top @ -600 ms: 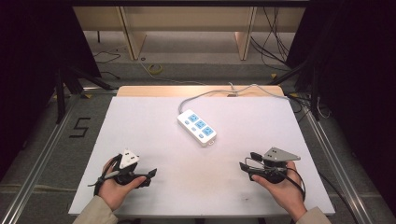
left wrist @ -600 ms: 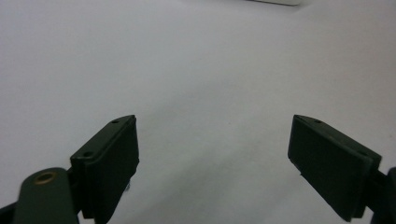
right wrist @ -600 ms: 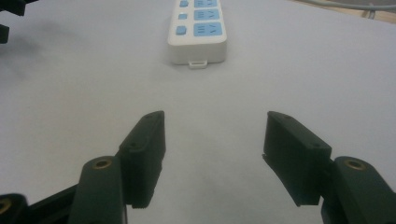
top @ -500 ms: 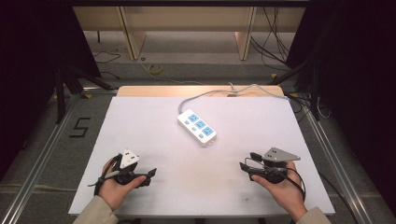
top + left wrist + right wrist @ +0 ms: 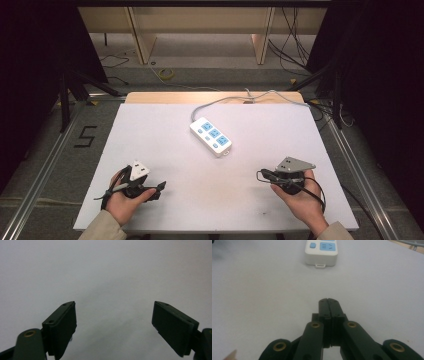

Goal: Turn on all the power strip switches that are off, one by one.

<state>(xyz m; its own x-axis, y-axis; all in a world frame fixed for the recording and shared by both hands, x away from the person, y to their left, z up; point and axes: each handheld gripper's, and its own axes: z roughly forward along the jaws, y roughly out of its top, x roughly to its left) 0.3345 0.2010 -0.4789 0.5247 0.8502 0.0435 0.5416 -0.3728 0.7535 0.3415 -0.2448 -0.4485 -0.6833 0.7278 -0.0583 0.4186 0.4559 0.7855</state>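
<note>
From the high view, I hold my left gripper (image 5: 150, 189) low at the near left of the white counter (image 5: 165, 135) and my right gripper (image 5: 272, 176) at the near right, both well apart from the power strip (image 5: 211, 136), which lies at an angle near the counter's middle with its grey cable (image 5: 235, 97) running off the far edge. I judge this a resting stance: both hands sit back so the strip is in plain sight between them and either one can go forward to it. In the left gripper view, my left gripper (image 5: 113, 325) is spread wide with nothing between its jaws, only bare counter ahead, so it looks ready to close on something rather than busy with anything. In the right gripper view, my right gripper (image 5: 329, 302) is clenched, its jaws pressed flat together on nothing, and it points nearly straight at the near end of the power strip (image 5: 320, 252), whose blue button and blue socket face show at the top; it would have to open before it could take hold.
</note>
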